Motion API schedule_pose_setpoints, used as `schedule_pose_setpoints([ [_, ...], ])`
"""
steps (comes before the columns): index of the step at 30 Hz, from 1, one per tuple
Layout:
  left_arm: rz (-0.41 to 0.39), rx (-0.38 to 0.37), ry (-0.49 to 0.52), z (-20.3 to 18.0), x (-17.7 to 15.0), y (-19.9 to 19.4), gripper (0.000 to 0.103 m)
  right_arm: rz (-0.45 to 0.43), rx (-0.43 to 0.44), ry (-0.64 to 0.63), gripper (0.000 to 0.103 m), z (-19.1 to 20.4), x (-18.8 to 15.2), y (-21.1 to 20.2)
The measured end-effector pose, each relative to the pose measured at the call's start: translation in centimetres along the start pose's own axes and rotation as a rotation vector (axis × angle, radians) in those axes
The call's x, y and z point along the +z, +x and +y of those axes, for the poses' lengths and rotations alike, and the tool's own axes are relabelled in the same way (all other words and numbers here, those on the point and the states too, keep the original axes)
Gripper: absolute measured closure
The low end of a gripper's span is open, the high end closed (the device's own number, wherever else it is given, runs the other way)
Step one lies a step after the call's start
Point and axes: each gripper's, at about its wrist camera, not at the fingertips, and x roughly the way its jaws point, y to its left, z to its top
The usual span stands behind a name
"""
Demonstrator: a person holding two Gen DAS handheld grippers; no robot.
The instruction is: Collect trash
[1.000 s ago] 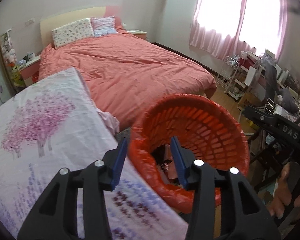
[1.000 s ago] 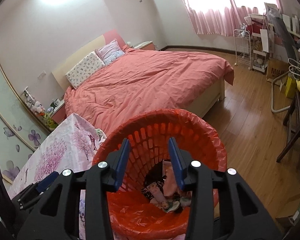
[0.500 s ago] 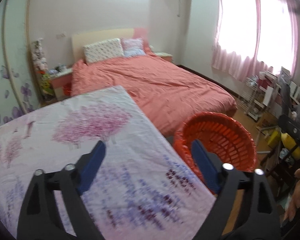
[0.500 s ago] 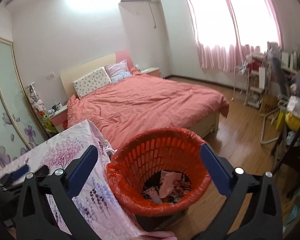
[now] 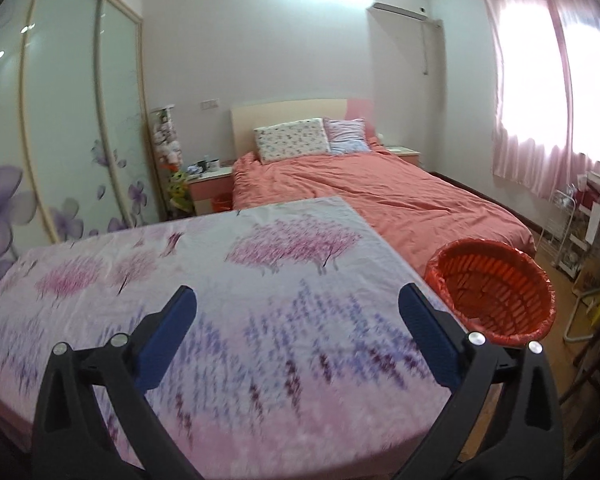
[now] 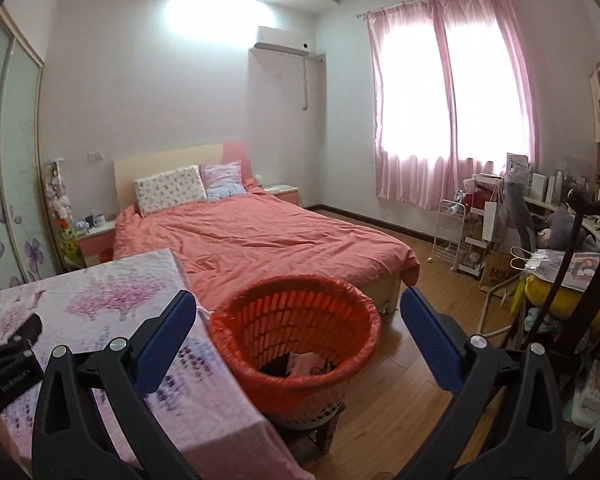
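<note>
Both grippers are empty at this moment. The left gripper (image 5: 298,316) has its blue fingers (image 5: 168,340) spread wide, and the jaws are opening to their widest, with only the flowered cloth of the tabletop (image 5: 204,280) showing between them. The right gripper (image 6: 298,316) also stands wide apart and carries nothing; the red basket (image 6: 260,320) is seen through the gap, but the fingers do not touch it.

Some trash (image 6: 300,362) lies already at the bottom of the basket, in the right wrist view: pale crumpled pieces and something dark, too small to name. The basket is lined with a red bag and stands on a low stand on the wooden floor, just beside the corner of the tabletop, at about 3 o'clock from the left gripper and close to 12 o'clock from the right one.

On the tabletop I see no loose trash in either view; the cloth looks bare, though the near part is blurred. So I judge that the collecting is nearly or fully done. What could remain is a last check of the parts of the tabletop outside the views.
</note>
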Motion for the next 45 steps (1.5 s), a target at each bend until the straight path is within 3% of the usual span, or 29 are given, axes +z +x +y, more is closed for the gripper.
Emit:
schedule_pose_setpoints([
  [6,0.001,0.012,-0.053,1.3,-2.8,-2.1,0.004,-0.021,-0.005,0.007,0.002,0.2,-1.0,-1.6],
  [20,0.046,0.008,-0.07,0.8,-5.8,-3.2,0.004,0.043,-0.036,0.002,0.002,0.5,-3.6,-2.3],
  [45,0.12,0.001,-0.092,1.1,-7.5,-1.6,0.004,0.156,-0.009,-0.01,0.002,1.4,-5.7,-1.2],
])
